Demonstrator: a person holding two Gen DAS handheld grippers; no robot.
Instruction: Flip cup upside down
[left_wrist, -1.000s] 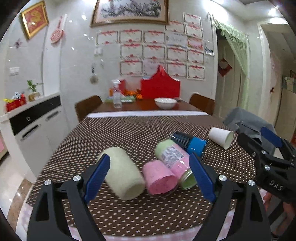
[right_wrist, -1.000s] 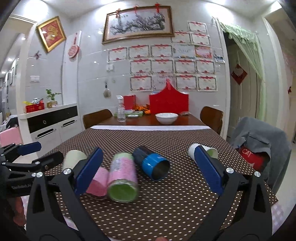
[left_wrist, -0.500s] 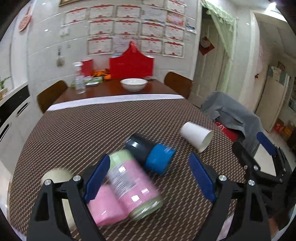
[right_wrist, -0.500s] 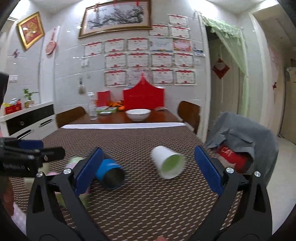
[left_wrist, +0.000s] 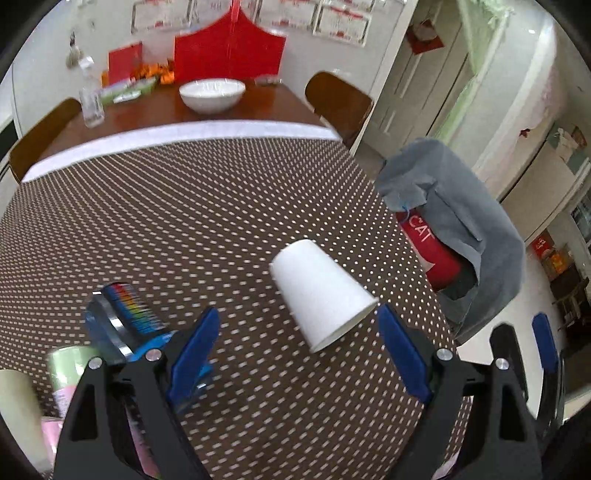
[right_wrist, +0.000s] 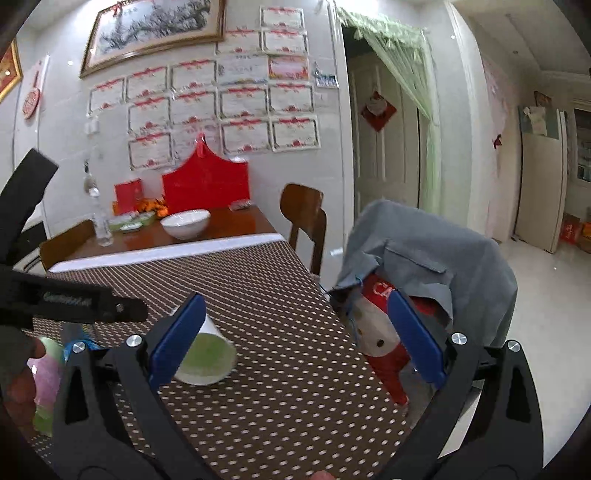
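A white paper cup (left_wrist: 319, 291) lies sideways on a dotted tablecloth (left_wrist: 184, 221) between the wide-spread left gripper (left_wrist: 299, 343); the right gripper (right_wrist: 295, 339) also gapes, holding nothing.

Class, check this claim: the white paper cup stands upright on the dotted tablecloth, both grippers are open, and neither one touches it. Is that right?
One detail is wrong. The left wrist view shows the white paper cup lying on its side on the dotted tablecloth, not upright. The left gripper and right gripper are open, neither touching it.

Black gripper (left_wrist: 297, 354), blue pads (left_wrist: 192, 347)
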